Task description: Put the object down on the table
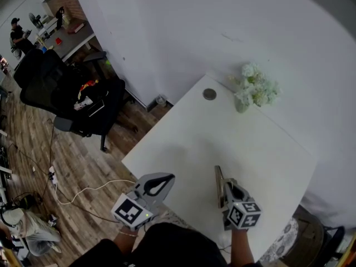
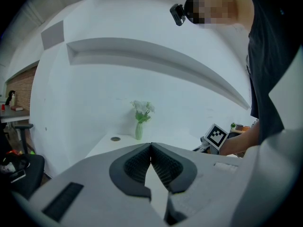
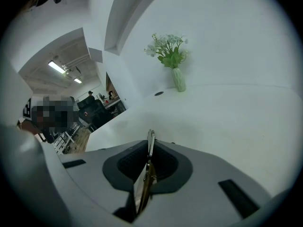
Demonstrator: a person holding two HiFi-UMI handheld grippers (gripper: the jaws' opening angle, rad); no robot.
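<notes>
One thin object (image 1: 218,178), edge-up, pointing forward — clamped in right gripper (image 3: 149,150) | left gripper (image 2: 151,146) closed

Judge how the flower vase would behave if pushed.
The vase looks slim, and its flowers spread wider than its base, so it would probably tip rather than slide. It seems small, so likely light to lift.
</notes>
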